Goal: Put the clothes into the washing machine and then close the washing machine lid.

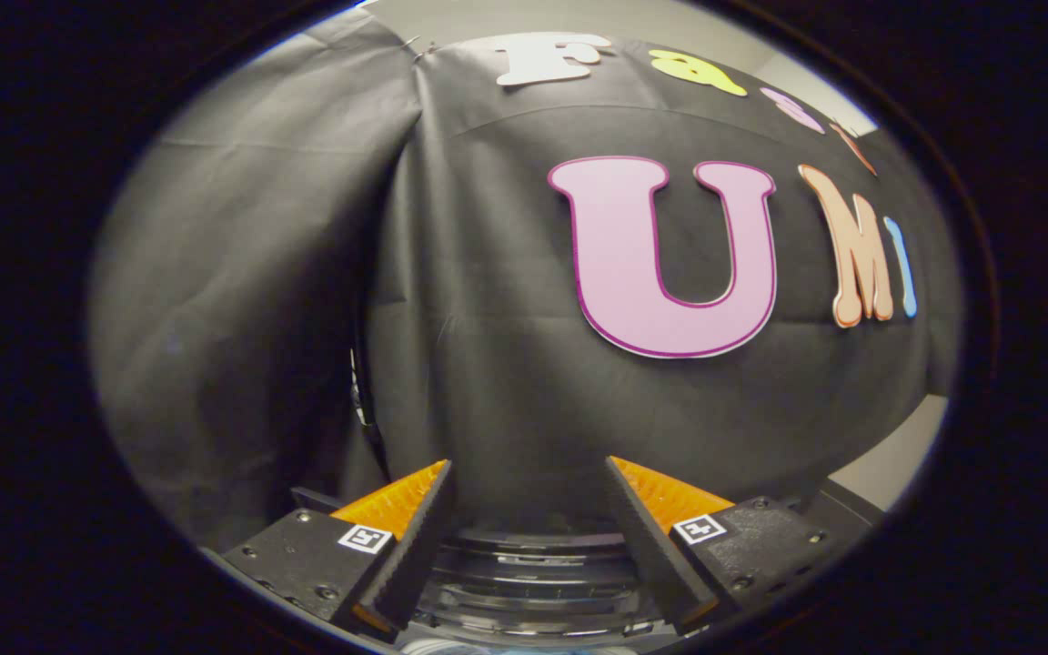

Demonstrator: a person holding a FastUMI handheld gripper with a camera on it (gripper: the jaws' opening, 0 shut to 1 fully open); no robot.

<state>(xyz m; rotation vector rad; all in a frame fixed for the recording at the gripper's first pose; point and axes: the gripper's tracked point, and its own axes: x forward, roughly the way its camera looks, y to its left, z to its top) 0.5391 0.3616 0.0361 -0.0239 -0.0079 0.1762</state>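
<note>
Two fingers (415, 509) of the tool (529, 473) stand apart — nothing between them — above the washing machine's lid (533, 582).

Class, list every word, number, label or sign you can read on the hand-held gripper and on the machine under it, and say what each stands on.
No readable words or numbers.
Hand-held gripper, fingers open and empty: a square black-and-white marker on each finger mount, a pattern, not text.
Washing machine low between the fingers: no legible label.
</note>
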